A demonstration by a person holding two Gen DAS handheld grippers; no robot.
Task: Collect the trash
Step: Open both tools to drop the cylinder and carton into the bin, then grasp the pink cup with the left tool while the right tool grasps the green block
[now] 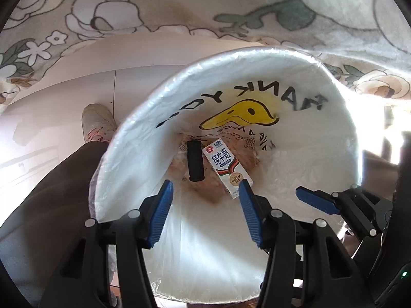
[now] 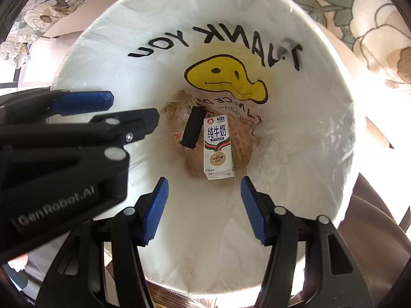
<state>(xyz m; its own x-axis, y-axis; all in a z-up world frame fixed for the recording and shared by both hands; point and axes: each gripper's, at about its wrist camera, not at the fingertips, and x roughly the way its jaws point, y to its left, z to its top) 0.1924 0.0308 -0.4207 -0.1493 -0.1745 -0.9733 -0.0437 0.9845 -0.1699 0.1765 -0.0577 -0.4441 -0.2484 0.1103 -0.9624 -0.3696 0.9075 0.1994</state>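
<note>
Lined bin (image 2: 321, 154) holds milk carton (image 2: 217, 148), black cylinder (image 2: 193, 130), perhaps wrappers beneath; both grippers (image 1: 206, 213) (image 2: 203, 208) apart, empty.

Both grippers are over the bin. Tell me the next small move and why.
Probably lift both grippers up and away to look for more trash. The left gripper and right gripper are open and empty above the bin, while the milk carton and black tube already lie at the bottom.

We seem to be in a home: a floral-patterned cloth (image 1: 108, 18) drapes across the far side. Near us stands a waste bin (image 2: 84, 51) lined with a printed shopping bag, on pale floor tiles (image 1: 64, 97).
</note>
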